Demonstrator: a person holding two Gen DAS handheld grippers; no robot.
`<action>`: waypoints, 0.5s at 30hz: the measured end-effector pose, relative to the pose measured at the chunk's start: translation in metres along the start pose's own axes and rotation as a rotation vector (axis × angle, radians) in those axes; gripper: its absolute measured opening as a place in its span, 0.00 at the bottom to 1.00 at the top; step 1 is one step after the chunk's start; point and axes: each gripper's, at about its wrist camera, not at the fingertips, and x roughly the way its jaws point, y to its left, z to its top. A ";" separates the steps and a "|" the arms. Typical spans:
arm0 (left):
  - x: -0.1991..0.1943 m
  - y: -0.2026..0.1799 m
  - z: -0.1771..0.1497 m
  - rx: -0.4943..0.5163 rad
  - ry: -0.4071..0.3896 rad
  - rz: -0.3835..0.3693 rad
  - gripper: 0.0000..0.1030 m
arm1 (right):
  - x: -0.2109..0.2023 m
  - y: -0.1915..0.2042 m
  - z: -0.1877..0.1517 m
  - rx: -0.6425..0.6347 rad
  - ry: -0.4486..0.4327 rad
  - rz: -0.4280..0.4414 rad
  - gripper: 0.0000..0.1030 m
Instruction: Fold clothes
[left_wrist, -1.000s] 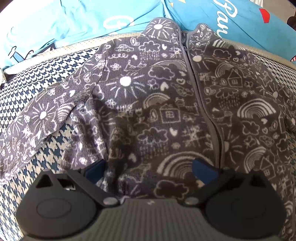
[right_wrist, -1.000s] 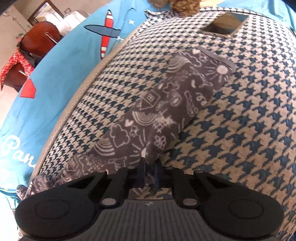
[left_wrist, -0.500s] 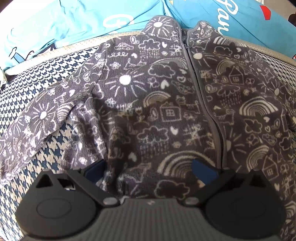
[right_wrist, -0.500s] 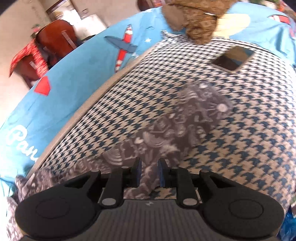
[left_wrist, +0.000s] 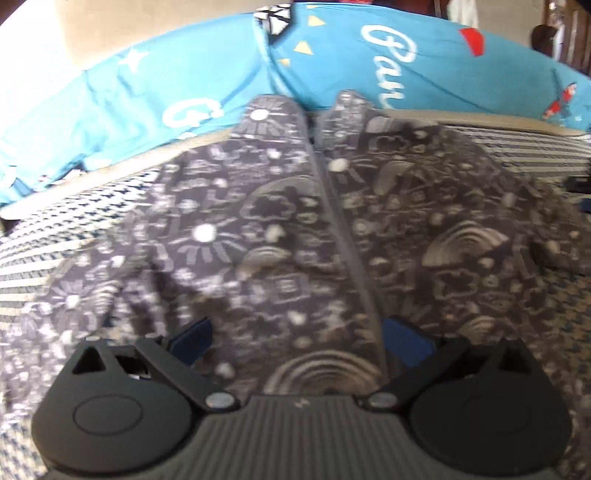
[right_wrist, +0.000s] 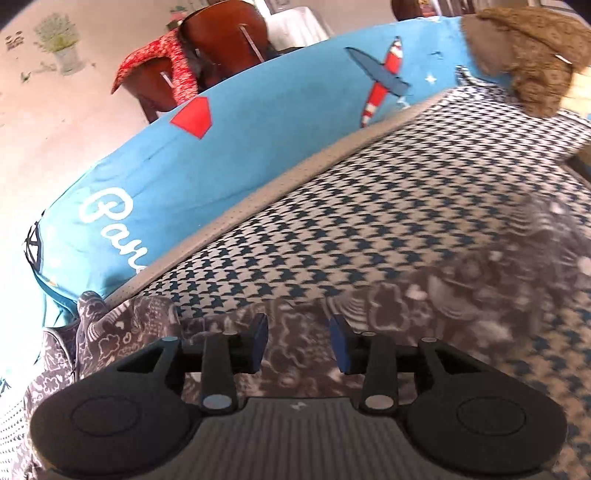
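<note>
A dark grey fleece jacket (left_wrist: 295, 236) with white doodle print and a centre zip lies flat on the houndstooth bed cover (left_wrist: 33, 251). My left gripper (left_wrist: 299, 339) is open over its lower front, fingers either side of the zip. In the right wrist view the jacket's sleeve (right_wrist: 461, 299) stretches to the right across the cover (right_wrist: 369, 206). My right gripper (right_wrist: 299, 339) is open just above the sleeve, holding nothing. Both views are blurred.
A blue printed duvet (left_wrist: 424, 70) lies bunched along the far edge of the bed and shows in the right wrist view (right_wrist: 258, 122). A brown garment (right_wrist: 532, 51) sits at the far right corner. A wooden chair with a red cloth (right_wrist: 192, 62) stands beyond the bed.
My right gripper has opened and let go of the sleeve, which now lies on the cover. My left gripper has stayed open and drawn back a little, its view tilting upward.
</note>
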 end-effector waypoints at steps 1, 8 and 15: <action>0.000 -0.002 0.001 0.003 0.001 -0.018 1.00 | 0.004 0.002 0.000 -0.013 0.001 0.005 0.39; 0.005 -0.014 0.006 0.007 0.001 -0.036 1.00 | 0.033 0.018 -0.003 -0.107 0.007 0.043 0.47; 0.013 -0.018 0.007 0.017 0.021 -0.029 1.00 | 0.055 0.029 -0.008 -0.186 0.003 0.067 0.50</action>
